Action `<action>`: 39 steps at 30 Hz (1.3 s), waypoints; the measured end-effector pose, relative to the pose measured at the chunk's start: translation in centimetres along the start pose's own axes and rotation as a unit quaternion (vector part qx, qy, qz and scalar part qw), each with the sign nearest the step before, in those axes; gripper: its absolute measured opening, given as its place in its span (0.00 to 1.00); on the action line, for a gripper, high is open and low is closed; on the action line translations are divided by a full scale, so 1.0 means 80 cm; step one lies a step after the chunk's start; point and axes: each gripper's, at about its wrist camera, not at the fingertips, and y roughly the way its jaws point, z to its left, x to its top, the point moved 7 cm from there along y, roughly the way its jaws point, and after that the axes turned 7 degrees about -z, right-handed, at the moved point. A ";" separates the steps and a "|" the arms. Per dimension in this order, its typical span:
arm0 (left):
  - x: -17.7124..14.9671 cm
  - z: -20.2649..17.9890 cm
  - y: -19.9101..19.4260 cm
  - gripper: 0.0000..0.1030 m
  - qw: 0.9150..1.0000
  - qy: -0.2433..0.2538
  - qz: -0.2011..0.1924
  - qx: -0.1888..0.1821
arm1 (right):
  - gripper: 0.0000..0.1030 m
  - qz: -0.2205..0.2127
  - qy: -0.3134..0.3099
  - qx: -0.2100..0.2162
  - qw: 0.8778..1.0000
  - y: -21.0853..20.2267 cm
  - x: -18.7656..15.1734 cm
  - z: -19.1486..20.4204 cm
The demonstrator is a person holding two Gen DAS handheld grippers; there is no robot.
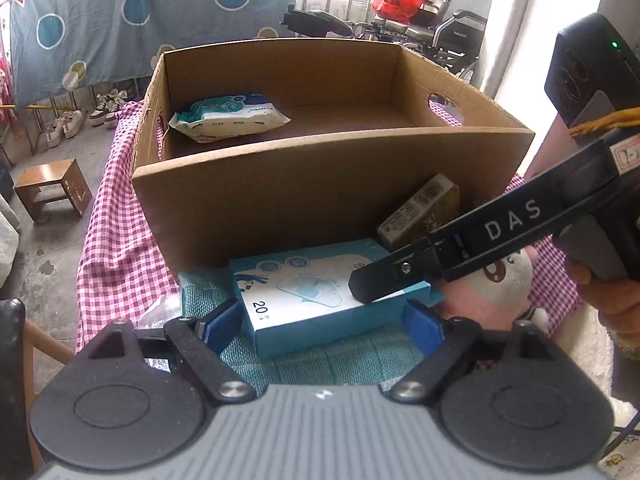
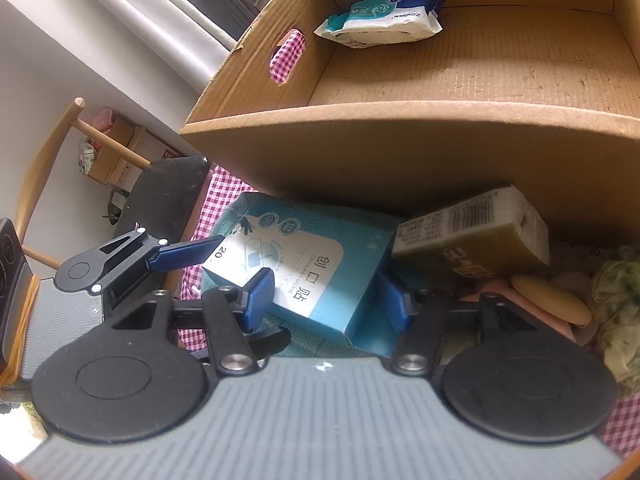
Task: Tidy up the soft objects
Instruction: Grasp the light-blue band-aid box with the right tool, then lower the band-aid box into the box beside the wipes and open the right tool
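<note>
Right claw (image 2: 326,300) straddles the blue box (image 2: 316,264).

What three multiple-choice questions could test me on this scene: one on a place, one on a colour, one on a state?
1. Where does the wipes pack lie?
A. inside the cardboard box
B. on the stool
C. under the cloth

2. What colour is the flat carton in front of the cardboard box?
A. red
B. blue
C. black

3. How do the left gripper jaws stand?
A. shut tight
B. open, either side of the carton
C. out of view

Answers: 1 A, it rests on the box floor; 2 B, its sides are blue; 3 B, gaps show beside both pads.
</note>
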 end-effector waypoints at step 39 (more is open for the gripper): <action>0.204 0.047 0.096 0.84 0.997 0.027 -0.023 0.061 | 0.48 -0.093 0.000 0.003 0.996 0.009 0.220 -0.074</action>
